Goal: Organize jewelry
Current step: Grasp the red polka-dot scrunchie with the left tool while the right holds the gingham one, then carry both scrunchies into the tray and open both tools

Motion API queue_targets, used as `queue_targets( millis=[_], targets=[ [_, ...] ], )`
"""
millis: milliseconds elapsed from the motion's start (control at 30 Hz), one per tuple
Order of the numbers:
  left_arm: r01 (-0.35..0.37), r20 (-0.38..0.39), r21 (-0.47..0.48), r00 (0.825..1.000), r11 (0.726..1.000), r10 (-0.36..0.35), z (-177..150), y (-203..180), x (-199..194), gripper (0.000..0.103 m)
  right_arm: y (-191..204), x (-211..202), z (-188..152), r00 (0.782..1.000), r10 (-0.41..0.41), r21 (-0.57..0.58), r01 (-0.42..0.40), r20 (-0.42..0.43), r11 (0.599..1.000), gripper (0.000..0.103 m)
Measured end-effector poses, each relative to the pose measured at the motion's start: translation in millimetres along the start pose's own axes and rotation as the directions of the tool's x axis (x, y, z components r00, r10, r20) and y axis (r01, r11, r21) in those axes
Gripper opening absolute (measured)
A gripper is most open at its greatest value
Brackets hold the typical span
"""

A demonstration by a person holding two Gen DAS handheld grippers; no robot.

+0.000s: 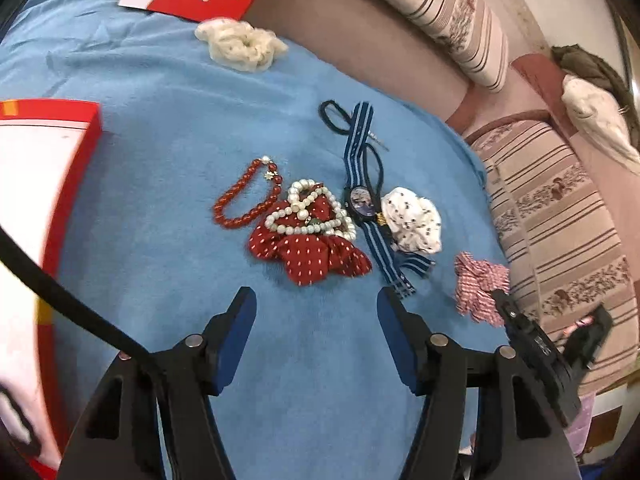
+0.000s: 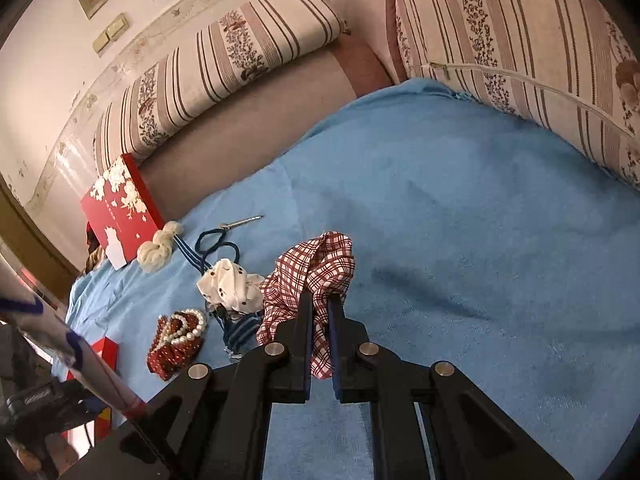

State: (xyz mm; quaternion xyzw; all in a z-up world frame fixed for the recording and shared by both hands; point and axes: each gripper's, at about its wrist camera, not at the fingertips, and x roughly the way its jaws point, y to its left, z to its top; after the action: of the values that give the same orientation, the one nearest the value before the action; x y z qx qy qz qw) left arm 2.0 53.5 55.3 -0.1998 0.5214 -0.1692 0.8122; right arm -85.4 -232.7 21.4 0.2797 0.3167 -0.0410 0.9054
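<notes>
Scrunchie (image 2: 320,276), red-and-white plaid, hangs crumpled from the clamped right claw (image 2: 320,312), long axis vertical; left claw (image 1: 316,304) gapes empty.

No legible writing in either wrist view.
You are looking at a red box lid (image 2: 120,208) carrying white blossom artwork and a faint line of small characters too blurred to read; the watch (image 1: 362,202) dial is showing a picture, with no numerals you can make out.
</notes>
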Motion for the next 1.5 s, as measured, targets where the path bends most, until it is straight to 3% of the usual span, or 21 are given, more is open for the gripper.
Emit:
queue_targets(
  millis=[200,433,467,500,567,667,800,967,1067,1200,1300,1500],
  targets=[
    [-0.041,-0.04,0.033,0.998,0.999,0.042,12,-7,44,0.061,-5,14,6,0.999,0.032,0.01,-0.032,-0.027,0.999,0.008],
    [-0.017,-0.035,-0.009,0.999,1.0,0.017,18,-5,62,0.06,0,27,11,0.998,0.041,-0.013,-0.042,-0.052,0.999,0.009],
    [-0.023,-0.04,-0.008,0.999,1.0,0.023,18,-5,63,0.042,1,29,11,0.998,0.035,-0.02,-0.036,-0.053,0.999,0.009],
    [-0.027,-0.065,-0.003,0.998,1.0,0.026,19,-5,65,0.011,3,29,11,0.998,0.027,-0.027,-0.028,-0.054,0.999,0.009],
    [-0.034,-0.089,-0.011,0.995,0.999,0.033,18,-3,65,0.01,6,30,9,0.999,0.01,-0.042,-0.012,-0.052,0.999,0.009],
    [-0.066,-0.055,0.052,0.996,0.996,0.069,9,-10,47,0.01,8,26,7,0.999,-0.007,-0.062,0.005,-0.039,0.998,0.009],
    [-0.063,-0.014,0.114,0.998,0.991,0.065,-6,-13,1,0.01,12,12,3,1.0,-0.031,-0.091,0.031,0.004,0.995,0.009],
    [-0.045,0.057,0.107,0.998,0.993,0.039,-18,10,-71,0.01,23,-15,-2,0.995,-0.055,-0.127,0.066,0.087,0.99,0.008],
    [-0.053,0.111,0.072,0.993,0.996,0.045,-22,33,-113,0.01,34,-29,-4,0.995,-0.017,-0.127,0.03,0.098,0.991,0.008],
    [-0.148,0.191,0.029,0.972,0.989,0.14,-28,79,-165,0.01,62,-41,-19,0.995,0.089,-0.13,-0.084,0.034,0.988,0.009],
    [-0.204,0.206,-0.031,0.957,0.978,0.206,-29,118,-187,0.011,94,-41,-37,0.988,0.152,-0.175,-0.155,-0.035,0.972,0.009],
    [-0.378,0.196,-0.109,0.899,0.919,0.392,-34,193,-207,0.011,188,-31,-68,0.945,0.261,-0.292,-0.31,-0.195,0.905,0.009]
  ],
)
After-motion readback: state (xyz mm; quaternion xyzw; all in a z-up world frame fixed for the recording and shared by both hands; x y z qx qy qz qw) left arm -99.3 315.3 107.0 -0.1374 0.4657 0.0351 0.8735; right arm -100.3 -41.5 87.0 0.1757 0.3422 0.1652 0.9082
